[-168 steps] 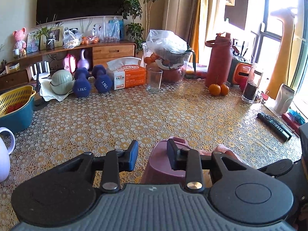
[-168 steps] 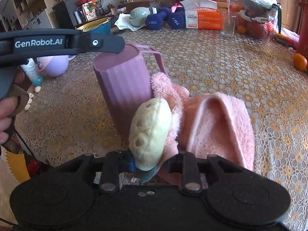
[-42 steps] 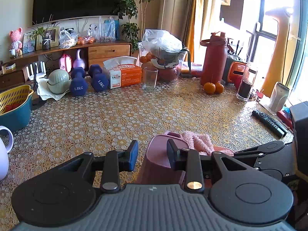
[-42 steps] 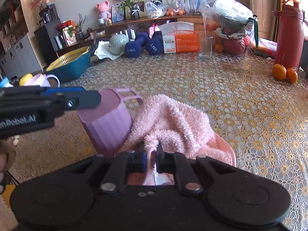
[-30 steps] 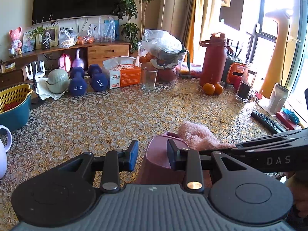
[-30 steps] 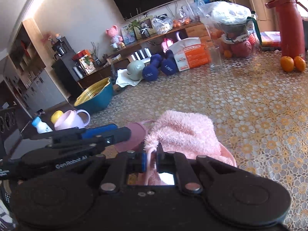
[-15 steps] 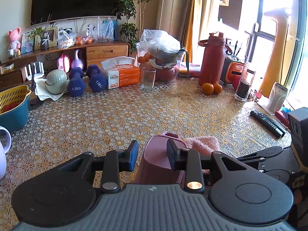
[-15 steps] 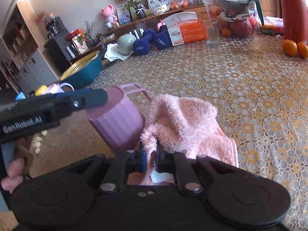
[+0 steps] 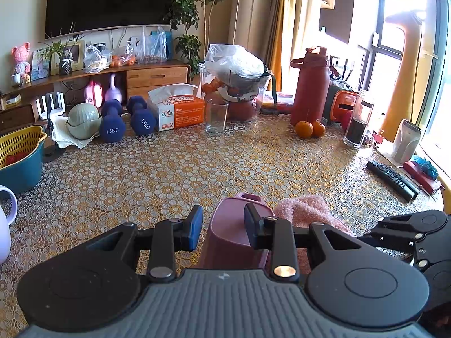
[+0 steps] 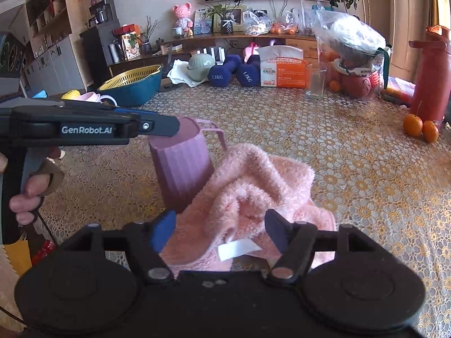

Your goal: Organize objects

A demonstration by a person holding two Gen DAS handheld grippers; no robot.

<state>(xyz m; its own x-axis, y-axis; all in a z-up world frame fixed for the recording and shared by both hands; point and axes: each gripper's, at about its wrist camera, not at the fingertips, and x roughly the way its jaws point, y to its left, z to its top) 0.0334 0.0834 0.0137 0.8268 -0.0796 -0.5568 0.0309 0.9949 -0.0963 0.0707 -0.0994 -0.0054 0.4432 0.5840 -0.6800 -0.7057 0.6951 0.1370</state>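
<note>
Pink towel (image 10: pixel 253 194) lies bunched against the mauve cup (image 10: pixel 183 166), on its right. Our right gripper (image 10: pixel 220 232) hangs spread wide over the towel; our left gripper (image 9: pixel 222 225) stands parted around the cup's rim.

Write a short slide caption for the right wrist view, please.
Open right gripper over a crumpled pink towel beside a purple cup.

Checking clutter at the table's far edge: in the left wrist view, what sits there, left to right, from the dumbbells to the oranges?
Dumbbells → tissue box → glass → red flask → oranges.
</note>
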